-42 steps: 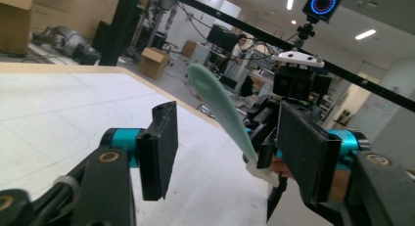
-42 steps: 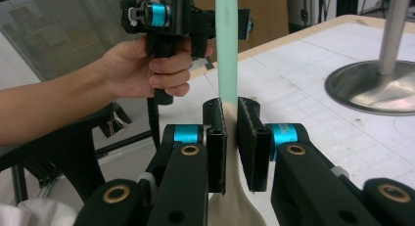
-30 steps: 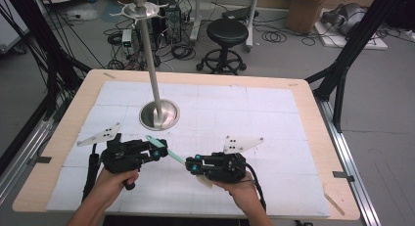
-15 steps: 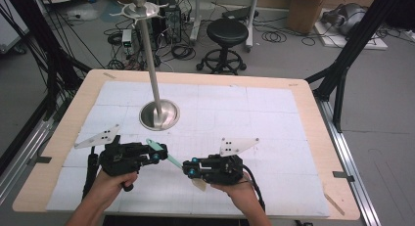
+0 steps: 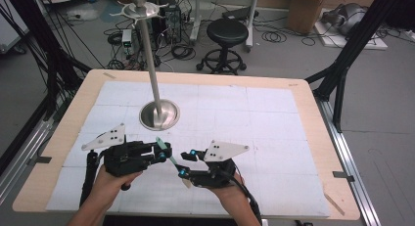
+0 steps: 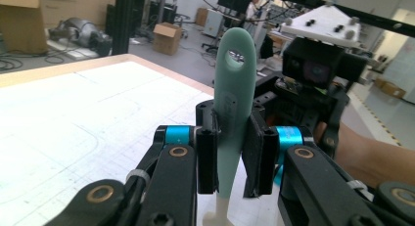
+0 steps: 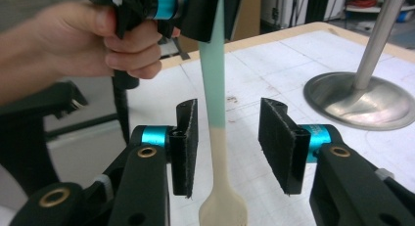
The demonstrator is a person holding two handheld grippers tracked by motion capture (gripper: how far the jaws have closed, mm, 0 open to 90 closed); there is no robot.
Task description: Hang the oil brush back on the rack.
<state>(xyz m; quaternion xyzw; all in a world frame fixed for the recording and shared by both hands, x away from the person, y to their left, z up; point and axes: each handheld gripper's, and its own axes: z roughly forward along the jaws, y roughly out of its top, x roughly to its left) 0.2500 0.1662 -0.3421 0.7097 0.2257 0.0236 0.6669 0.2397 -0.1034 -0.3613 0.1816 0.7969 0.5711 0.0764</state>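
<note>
One slim spoon, mint-green along the handle and cream toward the bowl, held above the front middle of the desk between two grippers. Clamped on the green handle by the left gripper, both black pads pressed against its sides, the handle's rounded end with its hanging hole standing up beyond the jaws in the left gripper view. Lower end cut off by the bottom edge there, so bowl not visible from that side. Seen again in the right gripper view as a spoon hanging down between the jaws of the right gripper, jaws spread wide with clear gaps on both sides, touching nothing; cream bowl partly cropped at the bottom edge. Same view: a hand wrapped around the left gripper at top left, its jaws mostly out of frame. From the high view, spoon just a thin green sliver bridging the left gripper and right gripper, bowl too small to make out. Farther back on the white gridded mat, well apart from the grippers, a metal stand with round base and tall pole. Beyond the desk, a black stool on the floor among cables.
</note>
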